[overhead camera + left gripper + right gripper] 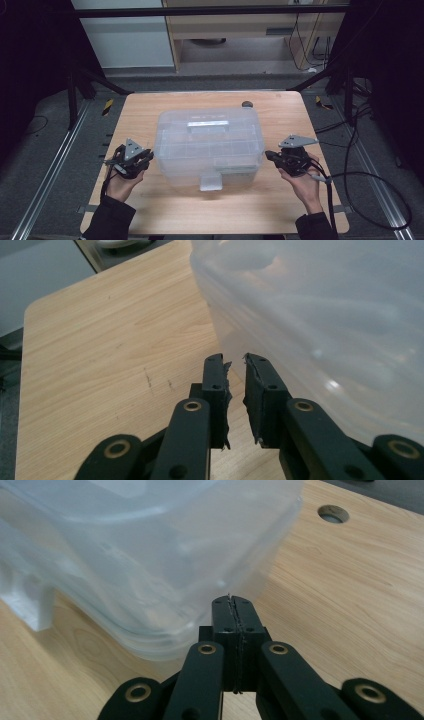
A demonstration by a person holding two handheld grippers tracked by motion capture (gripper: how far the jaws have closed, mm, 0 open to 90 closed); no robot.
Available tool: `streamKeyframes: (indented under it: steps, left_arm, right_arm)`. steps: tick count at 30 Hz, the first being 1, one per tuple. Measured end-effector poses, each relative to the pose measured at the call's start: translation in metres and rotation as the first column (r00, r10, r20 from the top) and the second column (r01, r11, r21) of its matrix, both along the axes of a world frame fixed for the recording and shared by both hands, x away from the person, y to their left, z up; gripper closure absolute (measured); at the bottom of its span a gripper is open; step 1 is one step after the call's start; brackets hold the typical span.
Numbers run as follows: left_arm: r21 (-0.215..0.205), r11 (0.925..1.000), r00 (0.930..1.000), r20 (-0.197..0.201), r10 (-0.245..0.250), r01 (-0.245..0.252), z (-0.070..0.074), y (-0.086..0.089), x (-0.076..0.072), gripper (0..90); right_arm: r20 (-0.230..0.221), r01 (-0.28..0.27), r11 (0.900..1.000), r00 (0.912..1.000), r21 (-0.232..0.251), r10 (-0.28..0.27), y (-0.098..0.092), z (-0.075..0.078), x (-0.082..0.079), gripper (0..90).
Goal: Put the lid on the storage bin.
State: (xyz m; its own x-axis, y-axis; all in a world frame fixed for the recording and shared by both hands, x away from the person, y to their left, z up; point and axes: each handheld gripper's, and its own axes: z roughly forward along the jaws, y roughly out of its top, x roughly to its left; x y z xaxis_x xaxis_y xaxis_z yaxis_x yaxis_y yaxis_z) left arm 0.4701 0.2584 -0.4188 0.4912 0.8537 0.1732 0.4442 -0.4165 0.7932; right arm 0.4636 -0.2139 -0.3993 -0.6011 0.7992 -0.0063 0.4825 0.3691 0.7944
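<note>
Box, translucent rectangular plastic storage box [207,145], lay lengthwise between tongs, latch toward person, left gripper [236,365] slightly open, empty, right gripper [233,601] closed, empty.

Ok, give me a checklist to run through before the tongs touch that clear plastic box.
1. Clear plastic storage box sits fully on the wooden table: ok.
2. Lid on, its handle lying flat on top: ok.
3. Front latch fastened: cannot tell.
4. Left tongs beside the box's left side, jaws slightly apart with nothing between them: ok.
5. Right tongs beside the box's right side, jaws shut and empty: not ok if they are meant to grip; open them first.
6. Cable from the right tongs trails off the table, away from the box: ok.
</note>
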Motion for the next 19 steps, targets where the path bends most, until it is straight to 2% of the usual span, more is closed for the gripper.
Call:
streamKeyframes:
  steps: [1, 2, 5, 6, 7, 9, 11, 13, 16, 19]
  left_arm:
    - [0.0, 1.0, 1.0, 0.0, 0.0, 0.0, 0.0, 0.0, 0.0, 77.6]
    - [0.006, 0.9995, 0.9995, 0.003, 0.032, -0.032, -0.003, 0.005, 0.003, 77.2]
    - [-0.006, 0.9984, 0.9984, -0.001, 0.057, -0.057, -0.008, 0.01, 0.006, 74.9]
    - [-0.005, 0.9966, 0.9965, -0.013, 0.083, -0.083, -0.014, 0.016, 0.01, 74.0]
    - [-0.005, 0.9966, 0.9965, -0.013, 0.083, -0.083, -0.014, 0.016, 0.01, 73.2]
    - [0.001, 0.9937, 0.9931, -0.036, 0.112, -0.112, -0.025, 0.023, 0.015, 68.0]
    - [0.005, 0.9913, 0.9904, -0.042, 0.132, -0.132, -0.032, 0.028, 0.018, 62.1]
    - [0.01, 0.9879, 0.987, -0.044, 0.155, -0.155, -0.039, 0.034, 0.021, 56.0]
    - [0.012, 0.9818, 0.9808, -0.044, 0.19, -0.19, -0.045, 0.041, 0.023, 46.2]
    - [-0.003, 0.978, 0.9771, -0.043, 0.208, -0.209, -0.047, 0.046, 0.023, 41.0]
  right_arm:
    - [-0.003, 0.01, 1.0, 0.9999, 0.002, -0.01, -0.003, -0.002, 0.001, 90.0]
    - [-0.008, 0.027, 1.0, 0.9996, 0.0, -0.027, -0.006, -0.005, 0.002, 90.0]
    - [-0.007, 0.05, 0.999, 0.9987, -0.001, -0.05, -0.012, -0.01, 0.004, 89.0]
    - [-0.011, 0.073, 0.997, 0.9973, -0.007, -0.073, -0.018, -0.016, 0.007, 86.3]
    - [-0.011, 0.073, 0.997, 0.9973, -0.007, -0.073, -0.018, -0.016, 0.007, 86.3]
    - [-0.022, 0.103, 0.995, 0.9944, -0.019, -0.103, -0.025, -0.027, 0.012, 78.8]
    - [-0.029, 0.128, 0.991, 0.9912, -0.04, -0.129, -0.031, -0.034, 0.015, 73.6]
    - [-0.04, 0.162, 0.985, 0.9856, -0.058, -0.164, -0.036, -0.04, 0.018, 64.7]
    - [-0.039, 0.226, 0.97, 0.9724, -0.094, -0.23, -0.044, -0.046, 0.021, 53.9]
    - [-0.052, 0.265, 0.961, 0.9617, -0.082, -0.269, -0.052, -0.049, 0.022, 47.1]
